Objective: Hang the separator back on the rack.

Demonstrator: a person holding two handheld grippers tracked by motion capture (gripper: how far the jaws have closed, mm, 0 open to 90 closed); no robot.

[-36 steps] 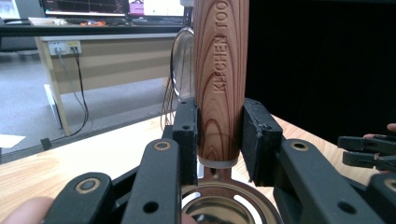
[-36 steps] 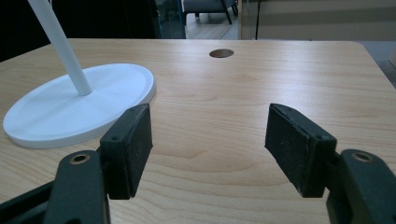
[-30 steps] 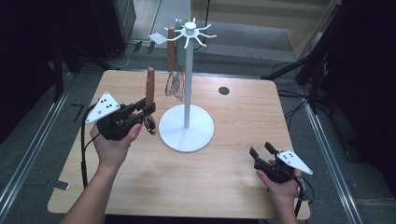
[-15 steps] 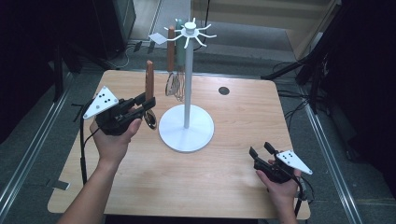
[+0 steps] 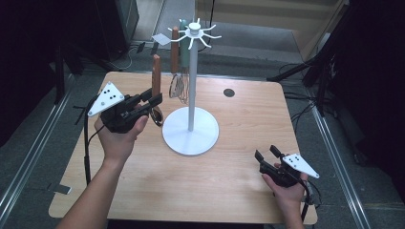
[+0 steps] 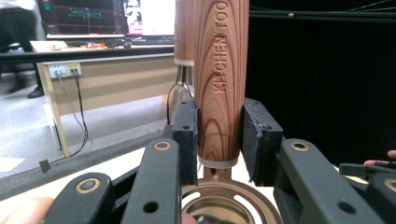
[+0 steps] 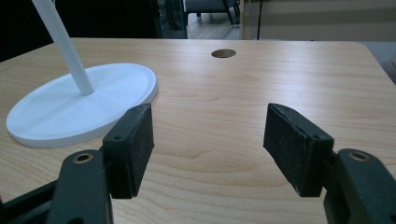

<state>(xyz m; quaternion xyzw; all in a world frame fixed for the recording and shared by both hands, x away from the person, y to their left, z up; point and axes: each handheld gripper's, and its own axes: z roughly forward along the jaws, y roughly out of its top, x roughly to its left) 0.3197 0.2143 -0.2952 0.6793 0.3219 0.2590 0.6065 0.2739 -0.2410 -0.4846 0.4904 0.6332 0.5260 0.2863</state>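
Up at the left of the desk (image 5: 143, 191), the left tool (image 5: 152, 100) is pinching a wooden-handled spoon (image 5: 156, 81) low on its handle, just above the metal bowl. The left gripper view shows both pads pressed against the handle (image 6: 220, 70), which stands upright and carries the engraved words "KITCHEN TOO" running along it; the metal neck and perforated bowl (image 6: 219, 205) of the spoon sit just beneath the jaws. From the high view the spoon is held upright in the air, just to the left of a white stand (image 5: 191, 129) whose round base rests on the middle of the desk and whose pole rises to a crown of hooks. A whisk (image 5: 178, 86) with a wooden handle hangs from one of those hooks, close beside the pole and just to the right of the held spoon; part of it appears behind the handle in the left gripper view. A small white tag (image 5: 161, 39) sticks out near the top of the stand.

The right tool (image 5: 266, 153) sits low near the right front part of the desk, well apart from the stand, with its jaws spread wide and nothing between them. Its own view looks across bare wood toward the stand's base (image 7: 79, 105) and a round hole (image 7: 223, 53) in the desk farther back.
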